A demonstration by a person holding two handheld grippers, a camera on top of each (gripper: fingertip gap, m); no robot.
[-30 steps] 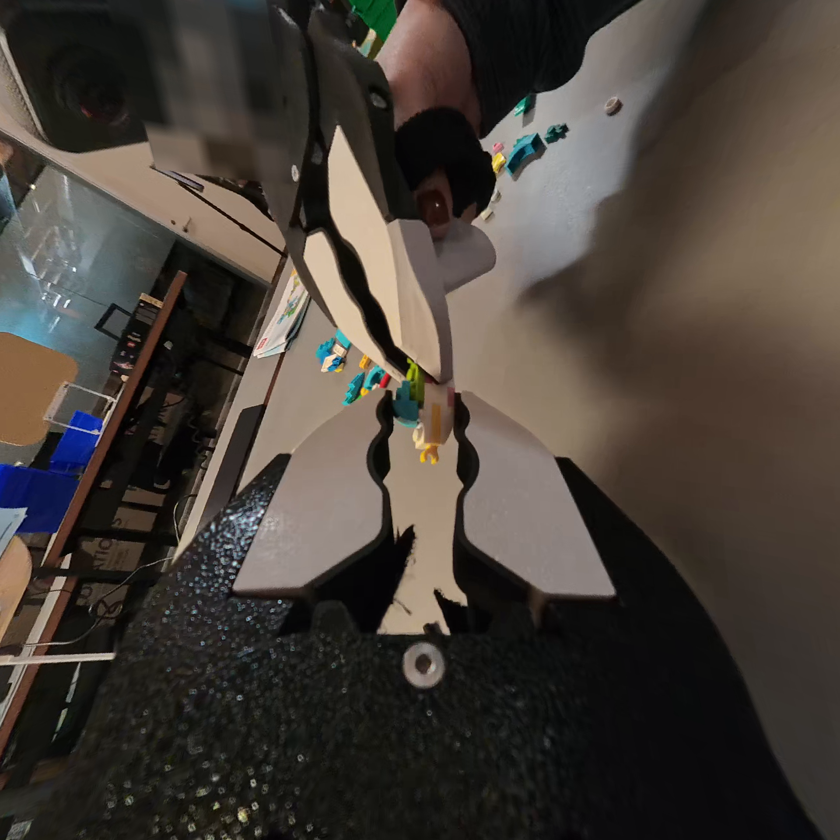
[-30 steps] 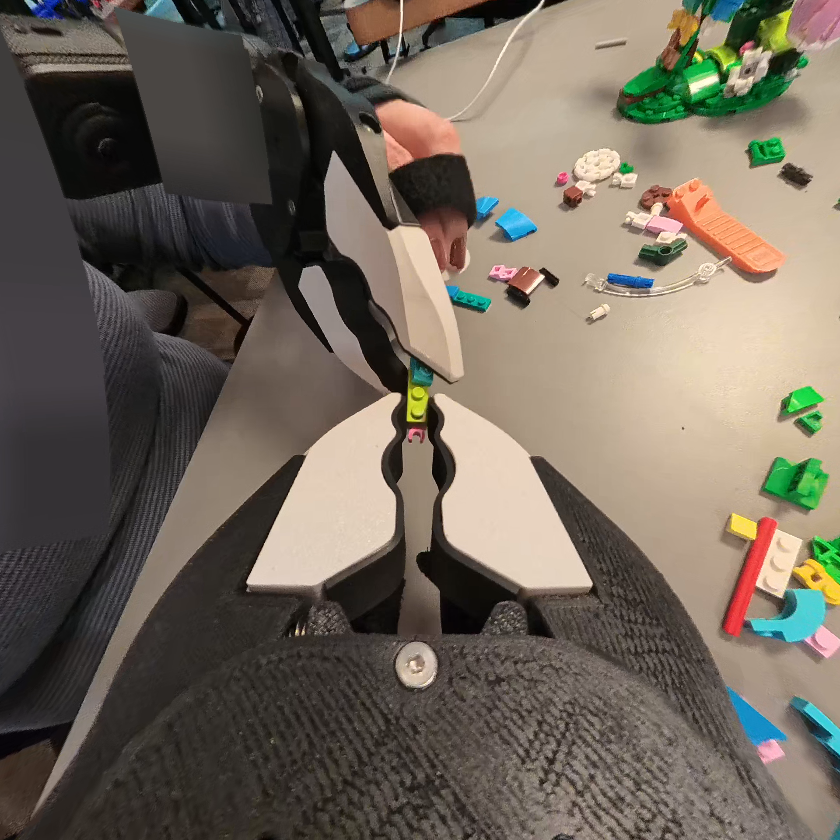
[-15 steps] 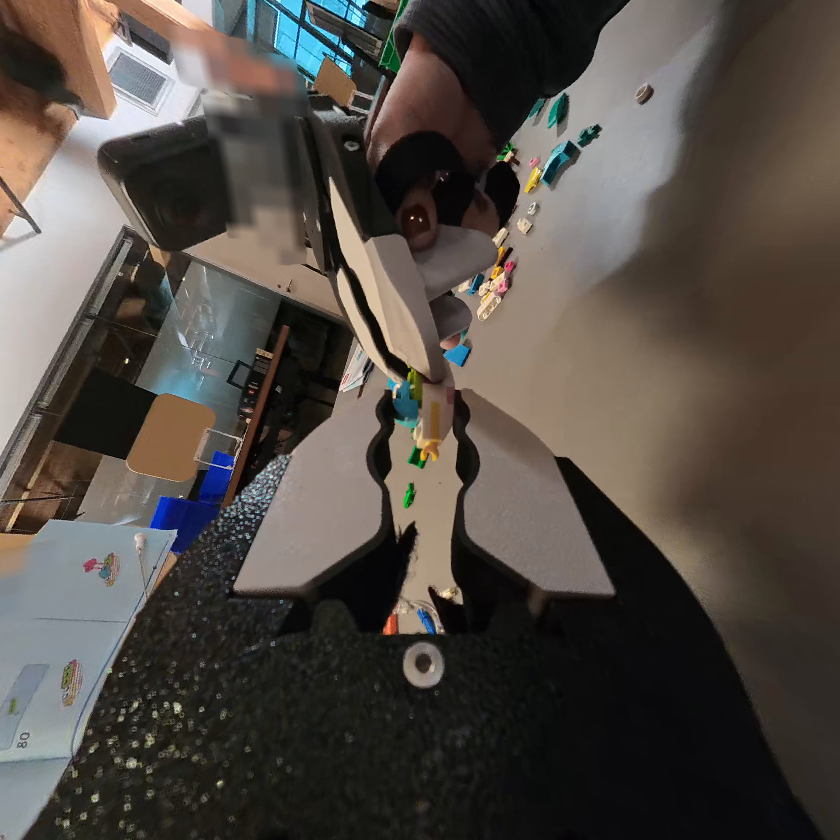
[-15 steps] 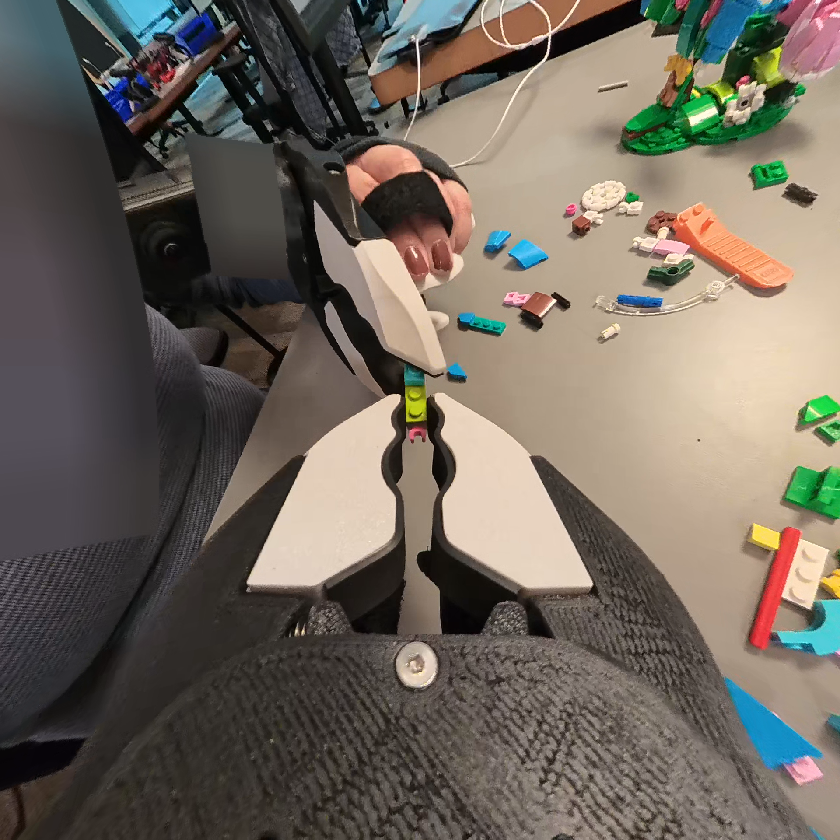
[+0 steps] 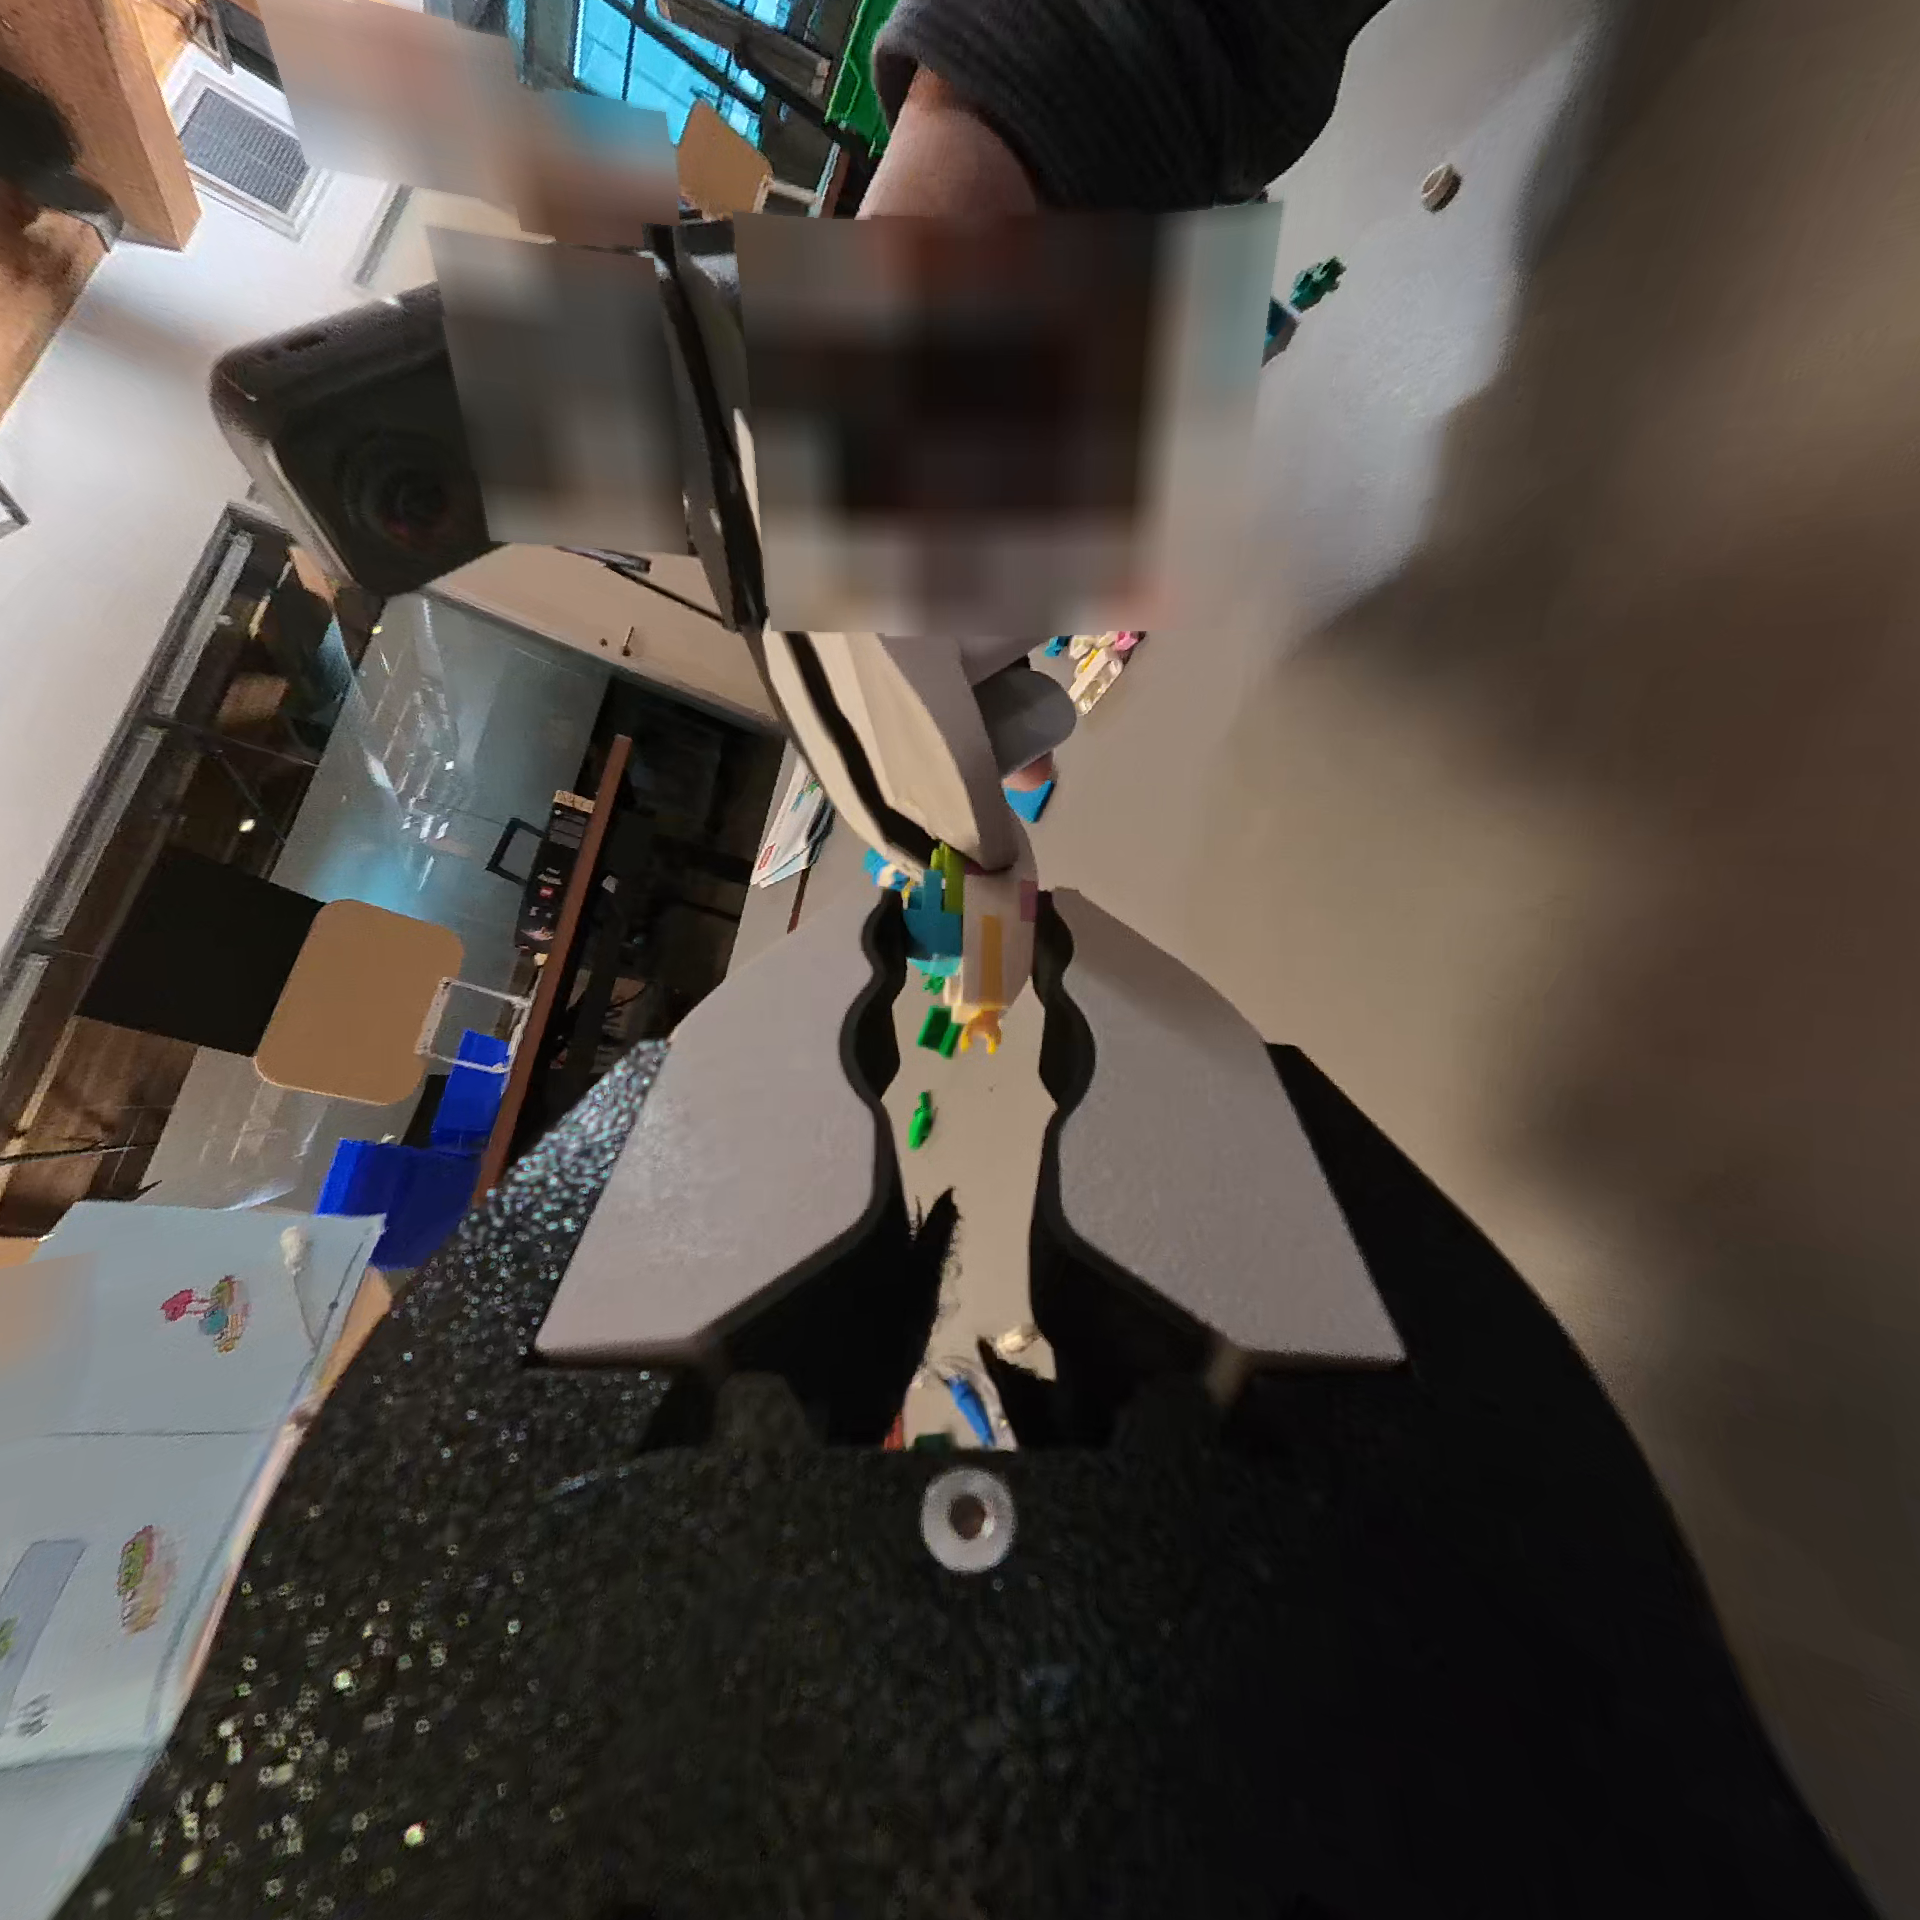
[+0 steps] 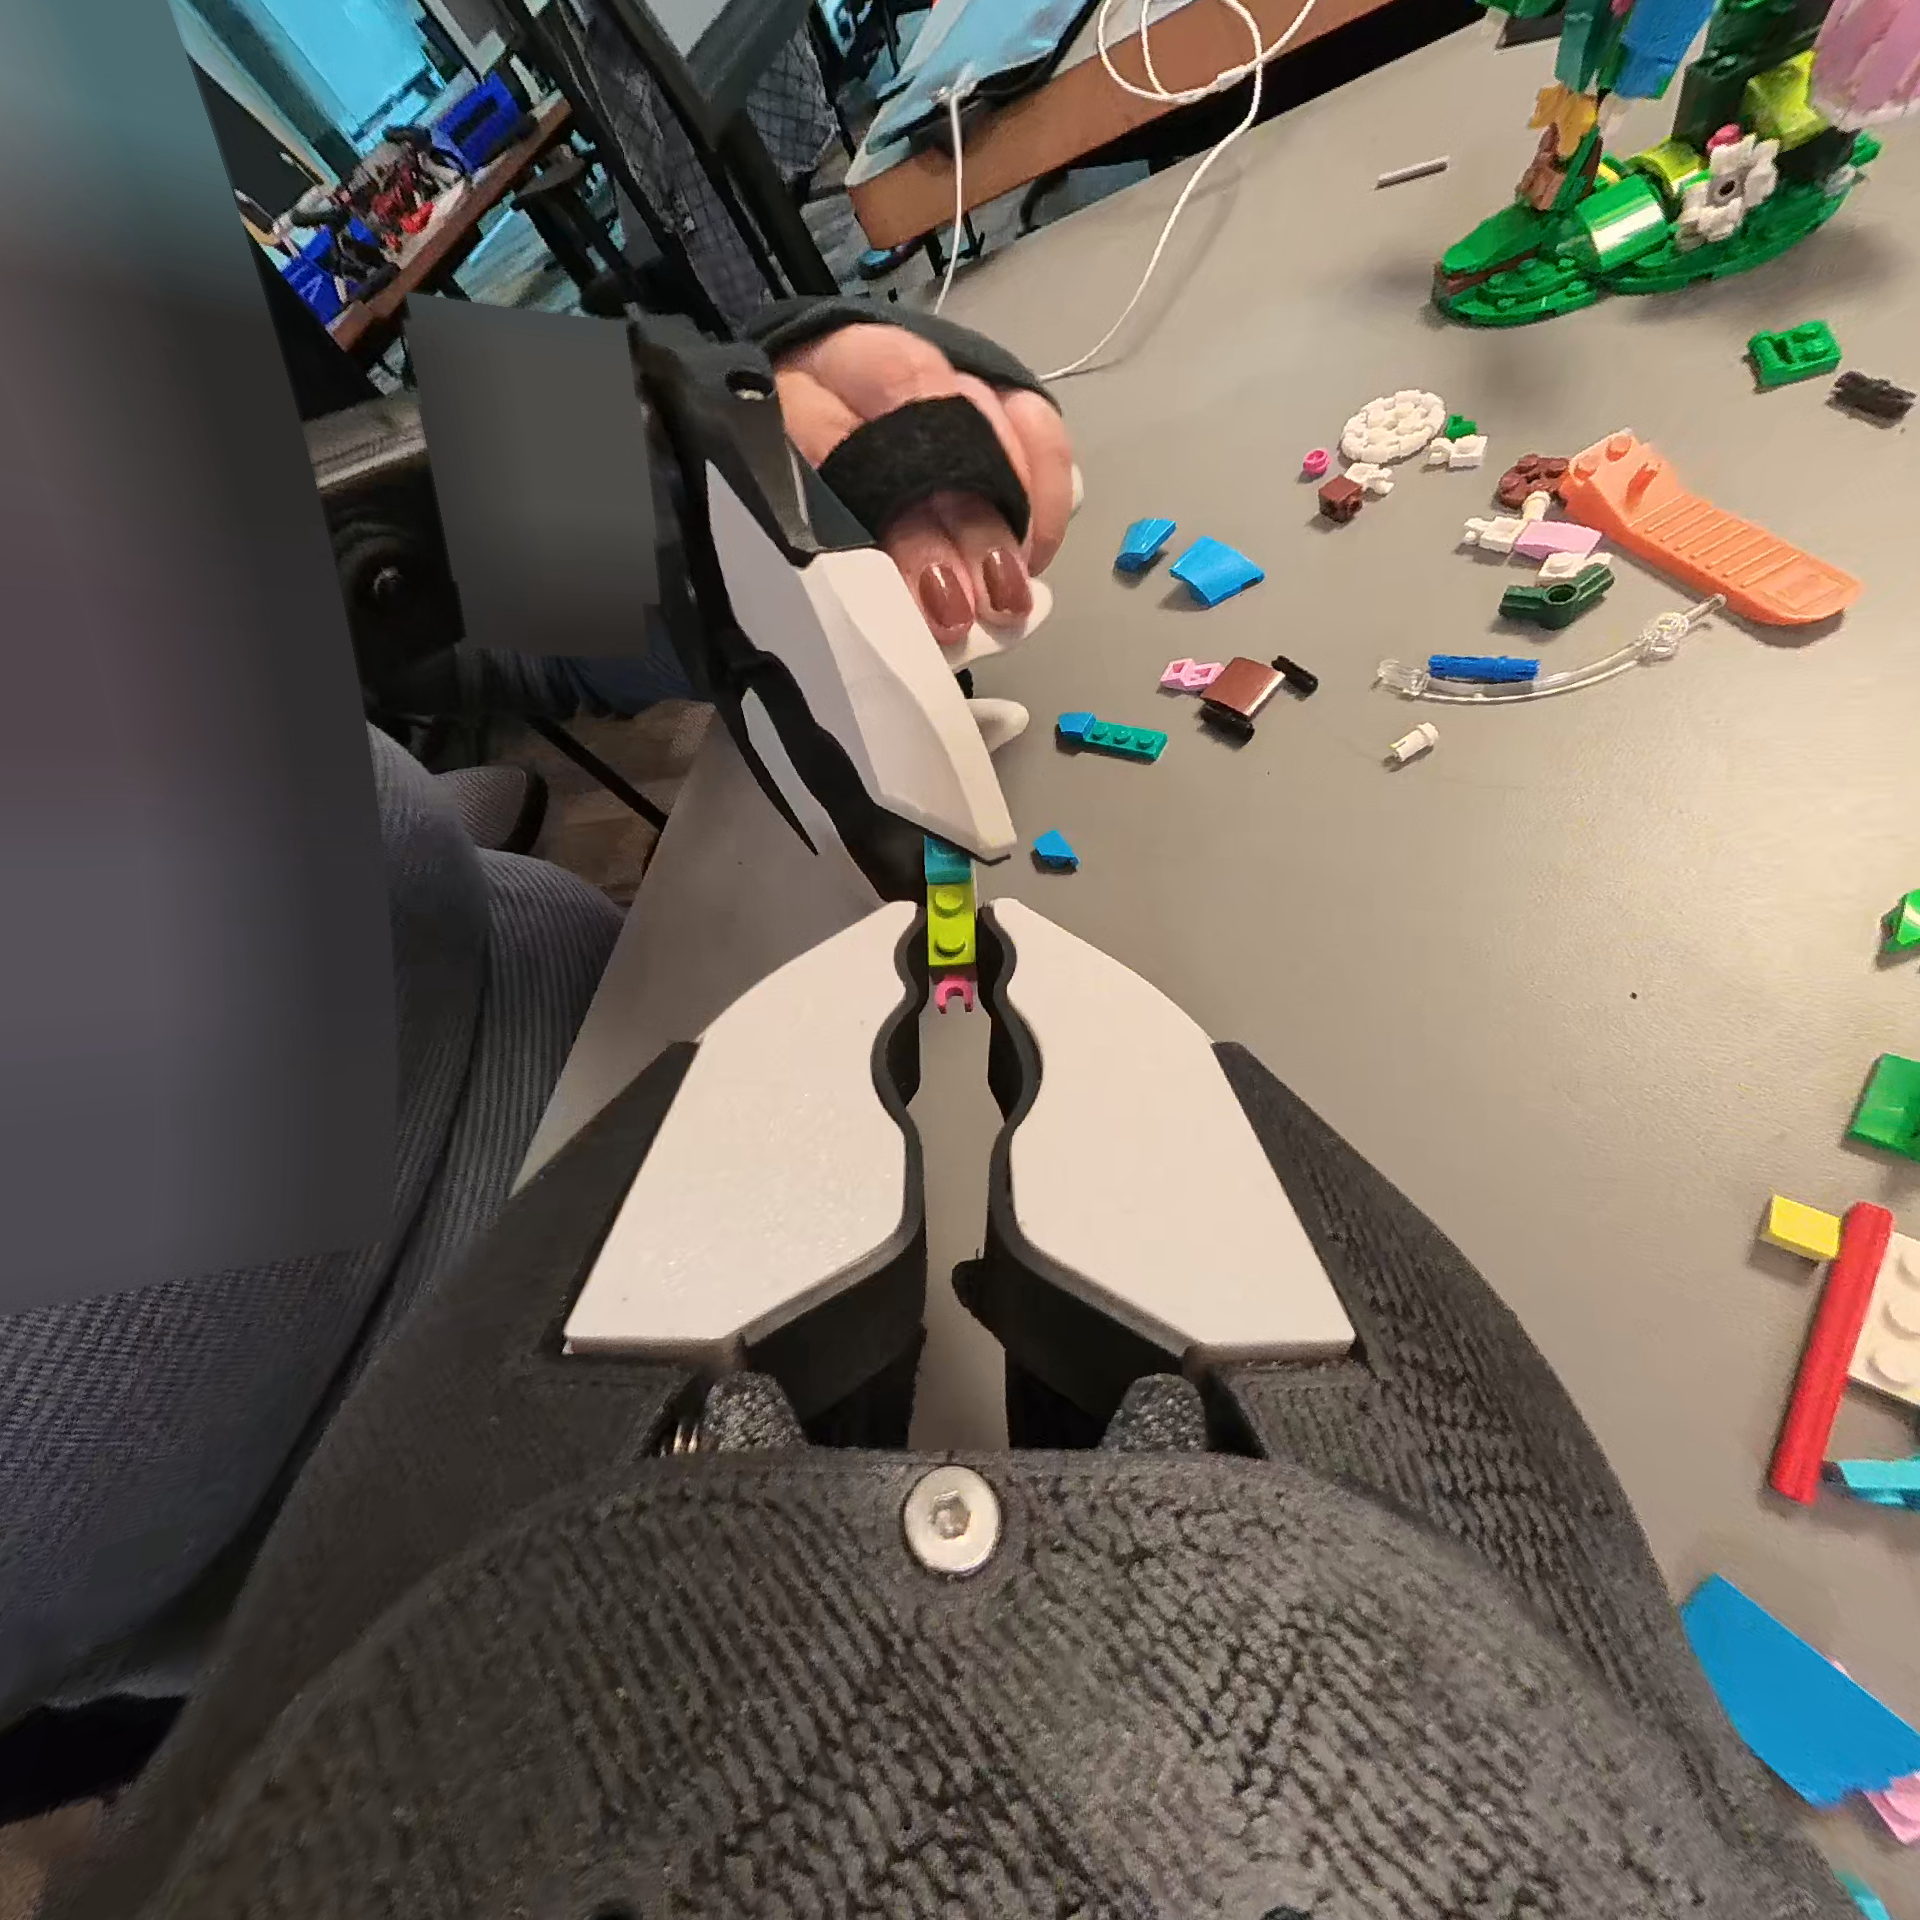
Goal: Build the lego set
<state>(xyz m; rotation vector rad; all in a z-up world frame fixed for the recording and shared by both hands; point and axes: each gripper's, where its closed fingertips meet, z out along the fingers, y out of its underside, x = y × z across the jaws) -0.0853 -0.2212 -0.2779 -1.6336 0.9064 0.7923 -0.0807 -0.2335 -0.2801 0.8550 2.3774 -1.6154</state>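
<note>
**Two grippers pinching one small lego piece near the table's edge**

The right gripper point(image 6: 951, 940) is clamping its fingertips on a small lego assembly point(image 6: 950, 925), a narrow stack showing a teal brick, a lime plate and a pink clip. The left gripper point(image 6: 935, 821) is reaching in from the opposite side, its pale fingers point(image 6: 883, 686) meeting the teal end of the same piece. In the left wrist view, the left gripper point(image 5: 961, 925) is gripping a white, yellow and teal part of the assembly point(image 5: 977, 956) between its tips, with the right gripper point(image 5: 925, 790) pressing in from above.

The piece is being held in the air just above the near edge of the grey table point(image 6: 1351, 987), where the tabletop drops away toward a person's lap in blue-grey cloth point(image 6: 208, 1351). Bare tabletop is lying open directly to the right of the grippers. Farther right, loose bricks are scattering the surface: a red bar point(image 6: 1829, 1361), green pieces point(image 6: 1891, 1117) and an orange brick separator point(image 6: 1704, 545). A green built model point(image 6: 1662, 239) is standing at the far right corner, well apart from the grippers.
</note>
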